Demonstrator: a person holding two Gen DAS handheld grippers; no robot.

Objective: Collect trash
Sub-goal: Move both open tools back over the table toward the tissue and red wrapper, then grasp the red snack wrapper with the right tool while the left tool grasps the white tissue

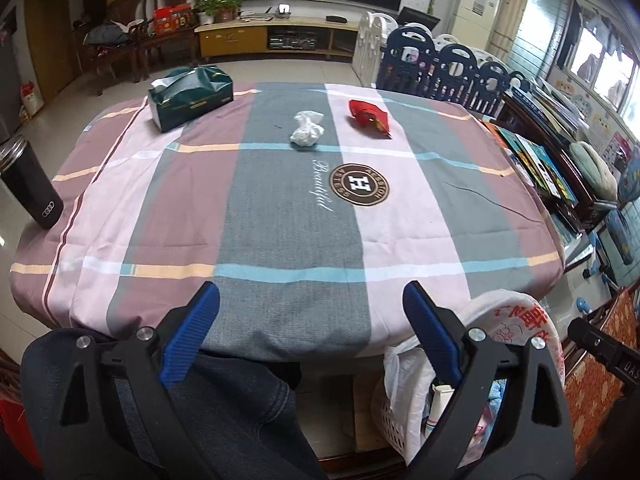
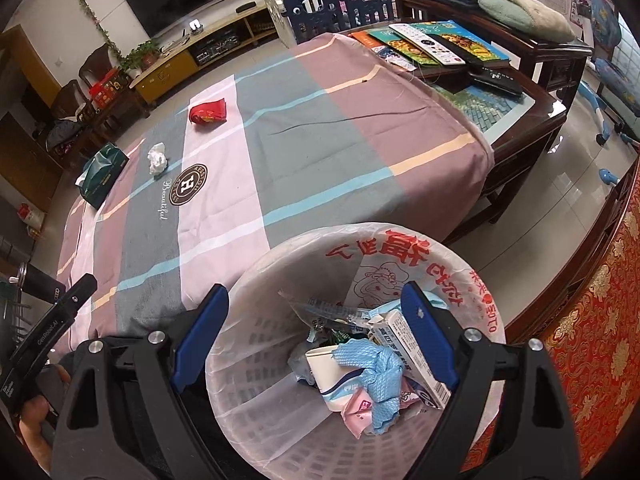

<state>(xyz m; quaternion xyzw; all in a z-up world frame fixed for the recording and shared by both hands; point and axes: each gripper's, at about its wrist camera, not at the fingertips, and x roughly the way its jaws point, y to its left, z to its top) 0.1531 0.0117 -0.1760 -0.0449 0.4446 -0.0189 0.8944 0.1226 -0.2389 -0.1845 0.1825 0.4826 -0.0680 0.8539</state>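
Note:
A crumpled white tissue (image 1: 307, 128) and a red snack wrapper (image 1: 369, 116) lie on the far half of the plaid tablecloth (image 1: 280, 208). My left gripper (image 1: 312, 300) hovers over the table's near edge, open, with nothing between its blue pads. My right gripper (image 2: 316, 304) hangs open over the white trash basket (image 2: 256, 360), which is lined with a printed plastic bag. Inside the basket lie a blue cloth (image 2: 376, 376), a paper cup and cartons. The tissue (image 2: 157, 159) and wrapper (image 2: 208, 112) show far off in the right wrist view. The basket (image 1: 404, 412) stands below the table's near right corner.
A green tissue box (image 1: 190, 96) sits at the table's far left. A black tumbler (image 1: 28, 184) stands off its left edge. A side table with books and remotes (image 2: 440, 46) is to the right. A person's jeans-clad leg (image 1: 224, 408) is below the left gripper.

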